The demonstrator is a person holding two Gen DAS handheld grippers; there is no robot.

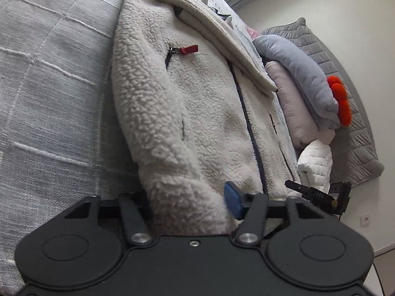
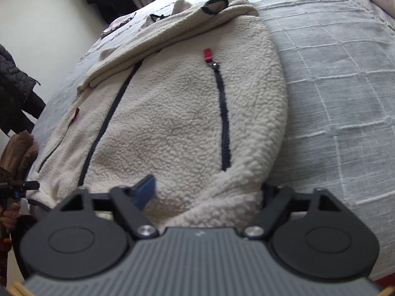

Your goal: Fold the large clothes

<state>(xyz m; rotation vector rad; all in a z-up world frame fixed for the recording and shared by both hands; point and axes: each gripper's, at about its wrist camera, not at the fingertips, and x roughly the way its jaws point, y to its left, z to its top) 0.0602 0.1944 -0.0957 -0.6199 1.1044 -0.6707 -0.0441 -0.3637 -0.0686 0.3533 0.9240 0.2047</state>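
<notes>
A: Left wrist view first. What does it show?

B: A cream fleece jacket (image 1: 197,113) lies flat on a bed, on a grey bedspread (image 1: 49,98) with raised white lines. One sleeve is folded across its upper part. A red zipper pull (image 1: 188,49) sits at a chest pocket, and the dark front zipper (image 1: 249,123) runs down the middle.

A: And the left hand-held gripper (image 1: 187,204)?

B: Its jaws stand wide apart with the jacket's hem bunched between them. A blue pad (image 1: 233,199) touches the fleece on one side; the other finger is hidden behind the fabric, so a firm grip cannot be told.

A: Anything beside the jacket?

B: Folded clothes are stacked at the right: a grey garment (image 1: 303,74) with orange pompoms (image 1: 340,101) on top of a pale pink one (image 1: 298,113), and a white quilted piece (image 1: 316,165) near them.

A: Now the right wrist view.

B: The same fleece jacket (image 2: 172,113) spreads over the bedspread (image 2: 333,86), hem nearest the camera. The right hand-held gripper (image 2: 207,197) is also spread wide, the hem mounded between its fingers, a blue pad (image 2: 145,194) against the fleece. The far finger is buried, so again I cannot tell whether it pinches. At the left edge, dark clothing (image 2: 14,91) hangs.
</notes>
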